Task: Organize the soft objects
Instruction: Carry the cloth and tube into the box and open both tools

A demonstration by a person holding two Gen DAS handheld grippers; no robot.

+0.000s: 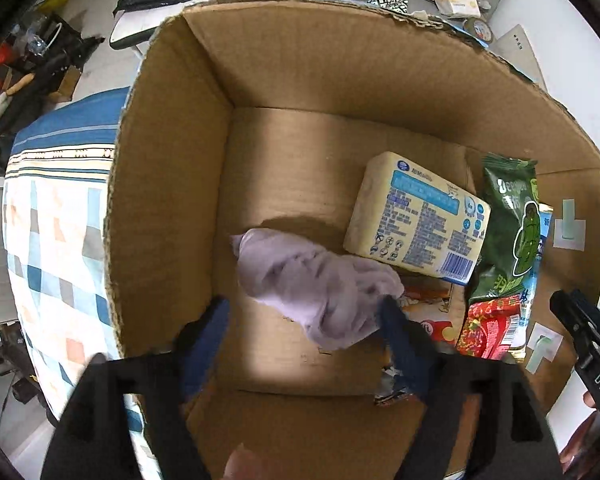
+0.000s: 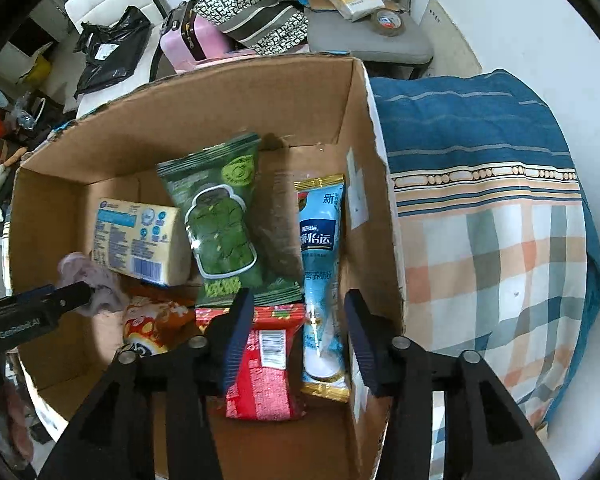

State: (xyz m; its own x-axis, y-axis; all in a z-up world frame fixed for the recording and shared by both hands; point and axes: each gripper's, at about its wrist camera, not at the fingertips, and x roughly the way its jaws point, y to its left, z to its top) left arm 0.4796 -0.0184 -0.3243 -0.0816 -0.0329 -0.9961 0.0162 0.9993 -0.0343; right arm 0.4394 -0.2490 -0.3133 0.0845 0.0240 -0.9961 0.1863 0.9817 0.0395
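A cardboard box (image 1: 172, 184) stands on the bed and also shows in the right wrist view (image 2: 220, 96). A crumpled lilac cloth (image 1: 316, 284) hangs in the box over its floor, also seen from the right (image 2: 92, 280). My left gripper (image 1: 304, 320) is open above the box, and the cloth touches its right finger. My right gripper (image 2: 296, 332) is open and empty over the box's right side, above a red packet (image 2: 260, 376) and a light blue Nestle pouch (image 2: 320, 280).
In the box lie a yellow tissue pack (image 1: 416, 220), a green snack bag (image 2: 220, 220) and an orange packet (image 2: 148, 320). A checked and blue-striped quilt (image 2: 492, 232) lies beside the box. Bags, a pink case (image 2: 188, 40) and a tape roll (image 2: 388, 22) sit beyond.
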